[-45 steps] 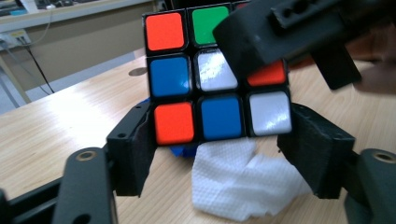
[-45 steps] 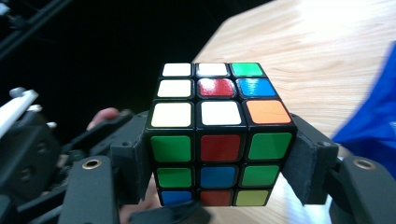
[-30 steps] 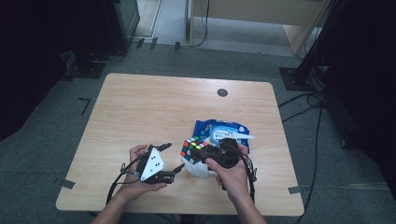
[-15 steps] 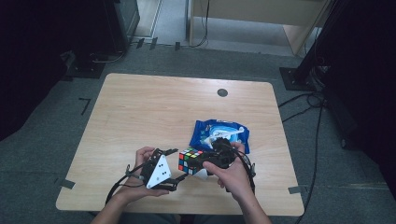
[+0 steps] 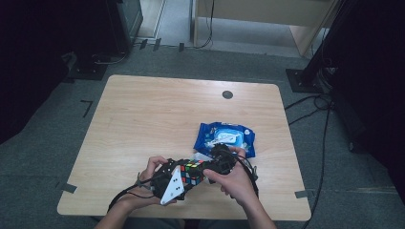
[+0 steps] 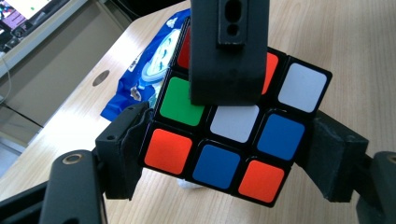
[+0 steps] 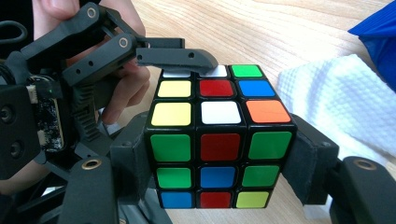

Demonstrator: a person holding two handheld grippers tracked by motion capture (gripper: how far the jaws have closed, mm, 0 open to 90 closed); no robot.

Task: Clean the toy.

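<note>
We hold a scrambled Rubik's cube [image 5: 192,172] between both tools, clear of the desk [image 5: 157,114] near its front edge. The right hand-held gripper [image 7: 219,158] pinches the cube on two opposite side faces, its pads seated against the lower two layers. The left hand-held gripper [image 6: 219,149] clamps it as well, with its jaws on the two flanks of the face turned toward its camera. In the left gripper view, a jaw of the right hand-held gripper lies across the upper part of that face. In the right gripper view, one jaw of the left hand-held gripper rests over the far edge of the cube's top.

We judge that this double grip serves either a hand-over or a layer turn: with both tools closed, the cube cannot drop while one of them lets go or twists.

The cube has a black body with glossy stickers in mixed colours. Toward the right hand-held gripper it shows green, red, blue and yellow squares. Toward the left one it shows orange, blue, white, green and red.

Beyond the right hand-held gripper lies a blue wet-wipe pack [image 5: 224,138], with a white wipe [image 7: 327,102] just beside the cube.
</note>
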